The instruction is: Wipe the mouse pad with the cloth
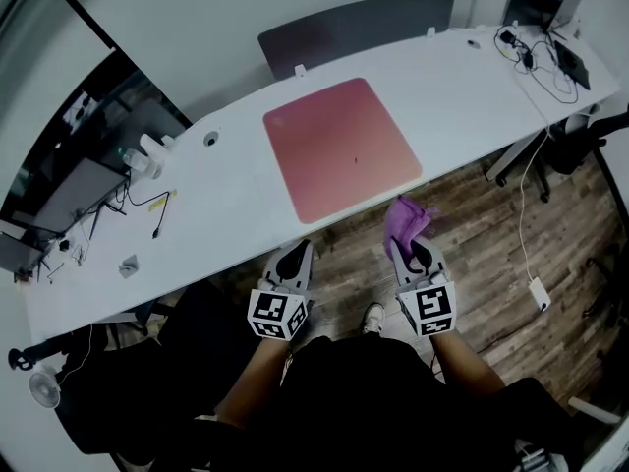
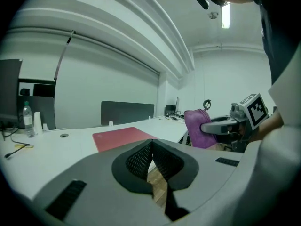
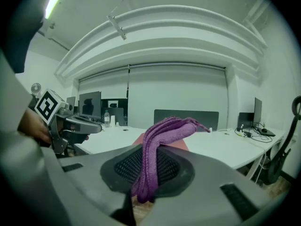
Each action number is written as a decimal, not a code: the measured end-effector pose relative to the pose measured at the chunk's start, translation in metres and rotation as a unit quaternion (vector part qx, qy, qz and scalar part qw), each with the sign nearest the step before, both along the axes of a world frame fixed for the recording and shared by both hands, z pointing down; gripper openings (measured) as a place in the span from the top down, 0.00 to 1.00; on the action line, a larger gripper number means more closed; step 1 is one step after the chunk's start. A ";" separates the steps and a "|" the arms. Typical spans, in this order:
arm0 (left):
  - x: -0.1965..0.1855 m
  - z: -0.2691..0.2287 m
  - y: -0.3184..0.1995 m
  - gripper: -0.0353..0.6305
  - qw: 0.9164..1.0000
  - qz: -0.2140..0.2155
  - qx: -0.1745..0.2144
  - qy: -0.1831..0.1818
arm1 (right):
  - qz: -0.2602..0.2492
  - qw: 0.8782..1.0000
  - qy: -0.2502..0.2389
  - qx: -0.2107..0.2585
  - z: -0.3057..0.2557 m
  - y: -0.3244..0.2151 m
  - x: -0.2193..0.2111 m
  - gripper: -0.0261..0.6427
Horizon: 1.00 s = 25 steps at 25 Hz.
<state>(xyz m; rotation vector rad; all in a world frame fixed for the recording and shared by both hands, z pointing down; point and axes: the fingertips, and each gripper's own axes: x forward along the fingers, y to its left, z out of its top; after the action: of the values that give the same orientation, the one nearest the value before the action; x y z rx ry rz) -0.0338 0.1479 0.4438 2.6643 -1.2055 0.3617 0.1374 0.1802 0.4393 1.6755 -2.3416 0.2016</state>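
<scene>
A pink-red mouse pad (image 1: 339, 147) lies flat on the long white desk (image 1: 216, 200), near its front edge. A purple cloth (image 1: 407, 221) is pinched in my right gripper (image 1: 415, 255), which is shut on it and held off the desk's front edge, over the wooden floor. In the right gripper view the cloth (image 3: 157, 147) stands up folded between the jaws. My left gripper (image 1: 295, 261) is shut and holds nothing, also short of the desk edge. The left gripper view shows the mouse pad (image 2: 123, 137) ahead and the cloth (image 2: 197, 128) to the right.
A dark divider panel (image 1: 359, 26) runs behind the desk. A bottle (image 1: 147, 155), cables and small items sit at the desk's left; cables and a laptop (image 1: 550, 18) at the far right. An office chair (image 1: 580, 136) stands at the right.
</scene>
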 end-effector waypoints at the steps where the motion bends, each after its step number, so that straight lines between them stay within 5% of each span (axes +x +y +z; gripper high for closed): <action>1: -0.001 0.000 -0.001 0.92 1.000 -0.006 0.000 -0.004 | -0.008 1.000 -0.006 -0.002 0.002 -0.003 -0.001 0.86; 6: -0.003 -0.002 -0.016 0.92 1.000 -0.023 0.004 -0.011 | -0.032 0.999 -0.028 -0.016 0.009 -0.020 -0.005 0.86; 15: -0.023 0.006 -0.071 0.92 0.999 -0.045 0.008 -0.009 | -0.050 0.998 0.004 -0.031 0.019 -0.075 -0.020 0.86; 25: -0.062 -0.003 -0.176 0.92 0.999 -0.046 0.016 -0.001 | -0.051 0.997 0.010 -0.055 0.020 -0.172 -0.051 0.86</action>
<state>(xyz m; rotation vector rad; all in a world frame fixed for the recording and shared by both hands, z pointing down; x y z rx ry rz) -0.0963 -0.0285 0.4412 2.6247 -1.3407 0.3324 0.0861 0.0082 0.4597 1.4965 -2.3487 0.2870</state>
